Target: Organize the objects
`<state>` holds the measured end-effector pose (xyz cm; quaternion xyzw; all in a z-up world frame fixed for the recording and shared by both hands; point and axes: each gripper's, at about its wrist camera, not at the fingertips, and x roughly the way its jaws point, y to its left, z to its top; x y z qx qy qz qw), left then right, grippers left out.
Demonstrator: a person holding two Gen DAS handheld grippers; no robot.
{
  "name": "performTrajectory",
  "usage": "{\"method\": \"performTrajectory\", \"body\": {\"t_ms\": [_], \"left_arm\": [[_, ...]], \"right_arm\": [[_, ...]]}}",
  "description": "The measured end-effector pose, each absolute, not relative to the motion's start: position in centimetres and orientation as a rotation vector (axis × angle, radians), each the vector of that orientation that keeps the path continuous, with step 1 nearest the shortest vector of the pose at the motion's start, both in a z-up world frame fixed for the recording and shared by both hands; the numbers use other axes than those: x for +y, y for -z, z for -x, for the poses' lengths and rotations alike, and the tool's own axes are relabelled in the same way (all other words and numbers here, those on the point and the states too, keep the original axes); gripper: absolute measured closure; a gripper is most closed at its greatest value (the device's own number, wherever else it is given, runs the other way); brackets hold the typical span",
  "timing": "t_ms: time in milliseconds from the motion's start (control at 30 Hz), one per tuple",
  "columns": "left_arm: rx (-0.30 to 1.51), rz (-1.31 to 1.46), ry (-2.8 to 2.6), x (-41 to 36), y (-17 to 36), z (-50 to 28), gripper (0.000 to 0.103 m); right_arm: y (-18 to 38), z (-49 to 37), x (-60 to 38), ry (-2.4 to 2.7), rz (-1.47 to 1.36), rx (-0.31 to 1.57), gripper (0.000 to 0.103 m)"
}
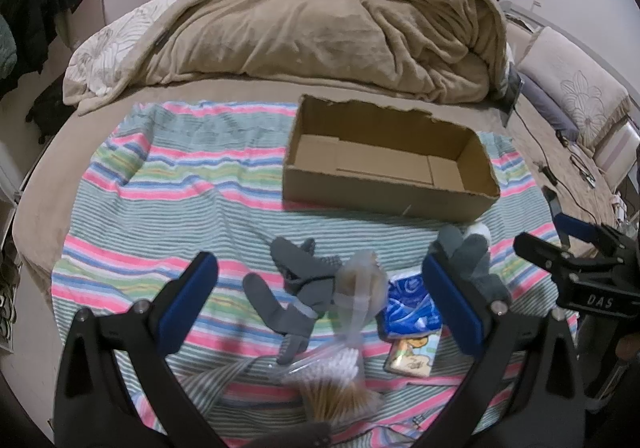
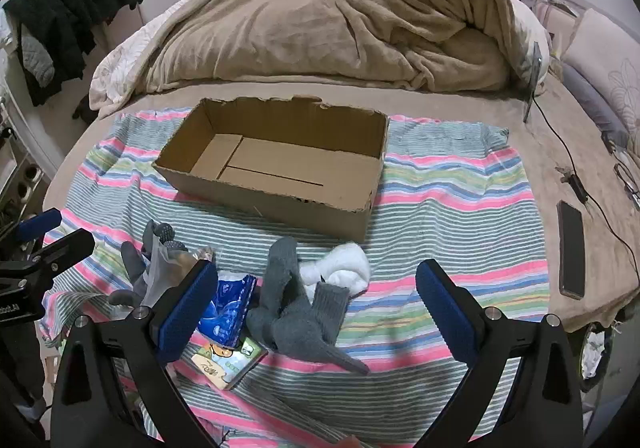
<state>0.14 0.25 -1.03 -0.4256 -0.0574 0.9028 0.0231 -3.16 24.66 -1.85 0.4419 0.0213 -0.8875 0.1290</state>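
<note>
Both grippers hover over the striped towel [image 2: 440, 183] on the bed, fingers spread wide, nothing held. Left gripper [image 1: 320, 308] brackets the grey gloves [image 1: 300, 288] and cotton-swab bag [image 1: 340, 368]; right gripper [image 2: 316, 308] brackets the grey socks [image 2: 296, 312], long axis running away toward the empty cardboard box [image 2: 280, 203] just beyond. Right looks nearer the box.

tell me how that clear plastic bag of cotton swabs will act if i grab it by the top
The clear plastic bag of cotton swabs will probably sag and stretch, since its film looks thin and crumpled. The swabs bunched at its bottom likely shift and swing. It seems light, so the open left gripper should lift it easily, though smooth film may slip.
</note>
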Motion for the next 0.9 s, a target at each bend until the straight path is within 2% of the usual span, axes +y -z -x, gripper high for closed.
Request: {"method": "performTrajectory", "body": {"t_ms": [900], "left_arm": [[-0.175,1.345,-2.765,0.54,1.48,0.14,0.000]], "right_arm": [[2.33,3.46,24.56,2.567,-1.324,0.066,0.002]]}}
